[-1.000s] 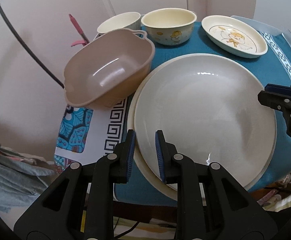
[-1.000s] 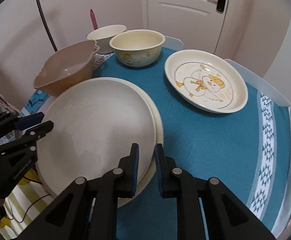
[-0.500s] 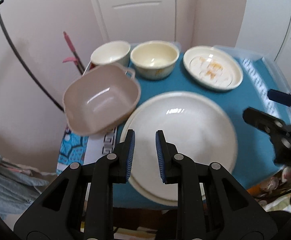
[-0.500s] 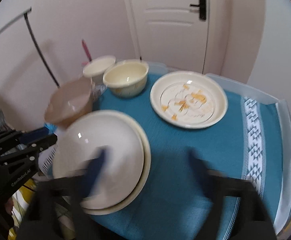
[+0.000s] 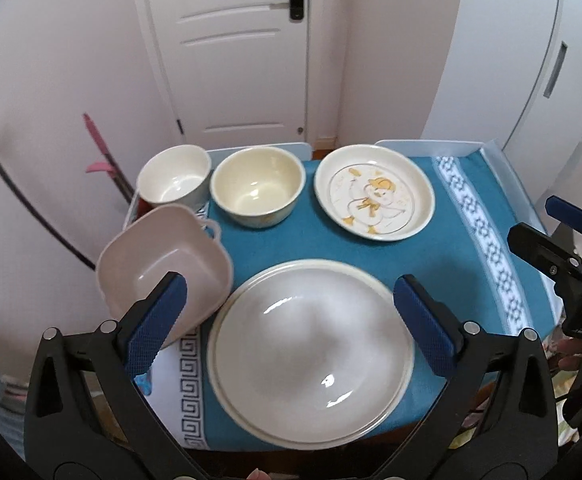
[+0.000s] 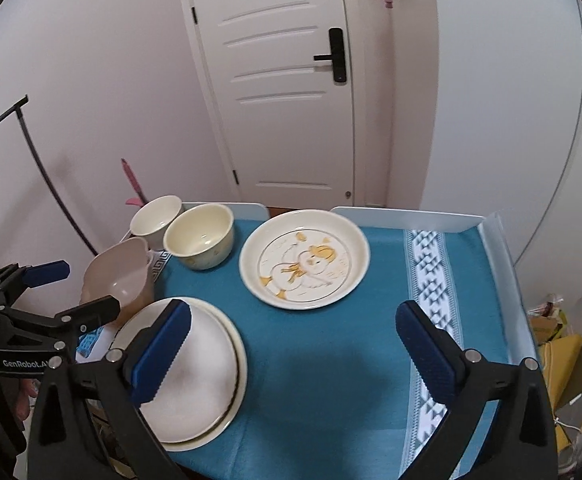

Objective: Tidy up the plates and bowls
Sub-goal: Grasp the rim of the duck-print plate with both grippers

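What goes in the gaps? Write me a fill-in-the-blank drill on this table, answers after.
1. The left gripper and the right gripper both have jaws that are ____.
2. The large white plate sits stacked on another ____.
3. The duck plate rests on a cloth coloured ____.
4. The pink bowl is ____, not level.

Missing words: open; plate; blue; tilted

Bright, even indoor light; specular glare spots on the large white plate [image 5: 311,344]; soft shadow on the blue cloth [image 6: 331,360] near right view; heavy fisheye bending, dark vignette corners; slight motion blur on near plates.
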Tool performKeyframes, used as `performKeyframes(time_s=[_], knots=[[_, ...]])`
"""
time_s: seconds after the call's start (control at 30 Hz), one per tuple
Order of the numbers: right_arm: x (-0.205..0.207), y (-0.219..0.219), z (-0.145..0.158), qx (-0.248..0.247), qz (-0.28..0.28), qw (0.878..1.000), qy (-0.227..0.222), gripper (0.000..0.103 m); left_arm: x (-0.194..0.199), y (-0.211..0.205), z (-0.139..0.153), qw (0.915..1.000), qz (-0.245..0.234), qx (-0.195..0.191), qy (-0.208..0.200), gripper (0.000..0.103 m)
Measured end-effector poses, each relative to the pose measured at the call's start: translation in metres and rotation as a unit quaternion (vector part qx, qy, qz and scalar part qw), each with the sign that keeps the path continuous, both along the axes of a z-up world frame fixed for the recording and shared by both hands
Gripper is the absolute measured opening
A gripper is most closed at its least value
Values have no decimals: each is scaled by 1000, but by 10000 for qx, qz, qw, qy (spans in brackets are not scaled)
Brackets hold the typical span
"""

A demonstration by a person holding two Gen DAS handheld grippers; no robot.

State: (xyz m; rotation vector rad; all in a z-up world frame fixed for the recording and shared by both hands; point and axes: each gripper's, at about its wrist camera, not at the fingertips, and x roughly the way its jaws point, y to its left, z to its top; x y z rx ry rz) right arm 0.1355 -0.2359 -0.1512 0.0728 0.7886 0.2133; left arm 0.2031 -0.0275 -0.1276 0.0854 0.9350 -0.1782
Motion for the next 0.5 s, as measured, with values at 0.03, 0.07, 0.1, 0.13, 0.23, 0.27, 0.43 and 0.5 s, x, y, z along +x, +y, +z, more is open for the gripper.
performKeyframes(time_s=[0.03,0.07,0.1,0.13,0.23,0.27,0.43,0.5], knots=[[3,-3,2,-3,-46,10000,-7,102,4,-2,1,10000,-37,-59,9,103],[5,-5,4,19,-75,10000,-15,102,8,-5,3,9999,-66,-83,2,103],[9,-9,5,48,-104,9999,-19,102,11,-8,1,9999,-78,-82,2,103],[12,-12,5,56,-128,9999,-19,102,16,-12,1,9999,-93,-66,8,103],[28,-23,5,41,-185,9998,39,102,28,-21,0,10000,-53,-12,35,103],[34,-26,5,54,-168,9998,63,102,32,-24,0,10000,-32,-37,44,103],[70,-40,0,-62,31,9999,119,102,52,-39,-10,9996,252,39,130,103],[88,-45,-4,-101,185,9996,191,102,63,-45,-18,9986,477,44,202,103]])
